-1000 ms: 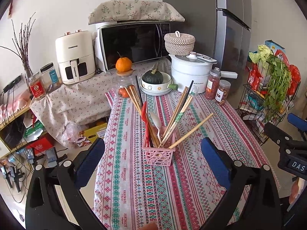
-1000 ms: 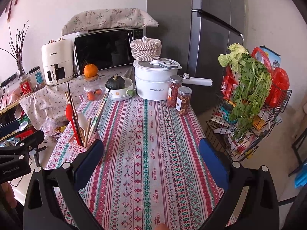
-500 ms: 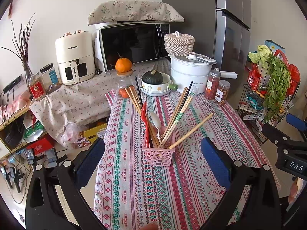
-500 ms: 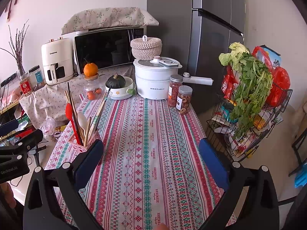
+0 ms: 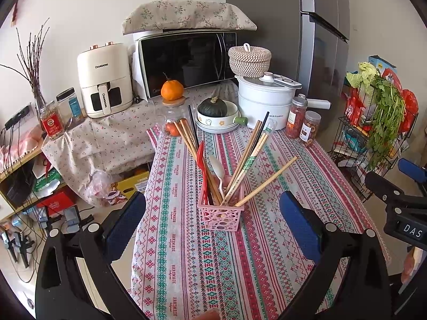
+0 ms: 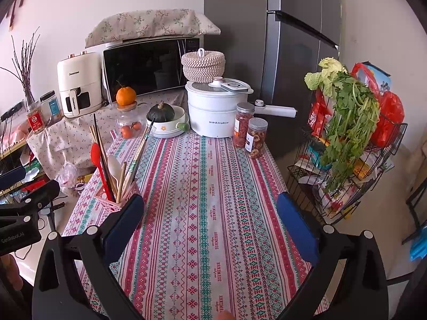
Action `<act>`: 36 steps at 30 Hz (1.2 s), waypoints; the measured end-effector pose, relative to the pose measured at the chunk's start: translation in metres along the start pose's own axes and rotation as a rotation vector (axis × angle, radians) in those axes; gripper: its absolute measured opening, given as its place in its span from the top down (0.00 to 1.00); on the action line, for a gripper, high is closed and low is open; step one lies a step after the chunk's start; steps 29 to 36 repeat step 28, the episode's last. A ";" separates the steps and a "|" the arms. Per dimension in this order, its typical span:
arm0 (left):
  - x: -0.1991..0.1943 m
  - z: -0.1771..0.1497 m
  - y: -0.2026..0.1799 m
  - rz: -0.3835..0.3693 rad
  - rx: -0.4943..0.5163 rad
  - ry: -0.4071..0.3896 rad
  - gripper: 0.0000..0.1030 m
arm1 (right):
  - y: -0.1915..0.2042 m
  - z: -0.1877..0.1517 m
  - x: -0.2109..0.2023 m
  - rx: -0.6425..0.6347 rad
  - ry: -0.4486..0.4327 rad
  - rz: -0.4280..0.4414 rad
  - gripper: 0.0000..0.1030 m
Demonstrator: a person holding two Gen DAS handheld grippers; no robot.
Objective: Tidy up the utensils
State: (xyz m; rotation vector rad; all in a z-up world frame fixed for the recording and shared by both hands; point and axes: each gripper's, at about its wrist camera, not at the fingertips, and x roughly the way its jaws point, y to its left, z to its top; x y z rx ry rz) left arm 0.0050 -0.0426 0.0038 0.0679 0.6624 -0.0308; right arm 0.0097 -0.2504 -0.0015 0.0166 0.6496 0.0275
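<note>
I see the pink utensil basket (image 5: 221, 214) standing on the striped tablecloth (image 5: 267, 253), chopsticks (image 5: 246, 160) fanning out. My left gripper (image 5: 212, 220) and right gripper (image 6: 210, 220) both hang spread, empty. The right view hides the basket's lower corner behind a finger pad (image 6: 124, 221).

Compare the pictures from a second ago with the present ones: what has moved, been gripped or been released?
Nothing visibly changed. Both the left hand-held gripper and the right hand-held gripper hang open and empty above the table, and the pink basket with its chopsticks and spoons sits untouched.
</note>
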 end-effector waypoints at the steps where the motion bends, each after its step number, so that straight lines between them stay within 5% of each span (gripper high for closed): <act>1: 0.000 0.000 0.000 -0.001 0.000 -0.001 0.07 | 0.000 0.000 0.000 0.000 0.000 0.000 0.06; 20: 0.002 -0.002 0.004 -0.004 -0.006 0.001 0.07 | -0.001 -0.003 0.005 0.006 0.019 0.013 0.06; 24: 0.014 -0.006 0.016 -0.060 -0.060 -0.037 0.07 | -0.004 -0.005 0.015 0.024 0.048 0.027 0.06; 28: 0.077 -0.039 0.020 -0.078 -0.091 0.094 0.07 | -0.013 -0.012 0.037 0.048 0.106 -0.015 0.06; 36: 0.077 -0.039 0.020 -0.078 -0.091 0.094 0.07 | -0.013 -0.012 0.037 0.048 0.106 -0.015 0.06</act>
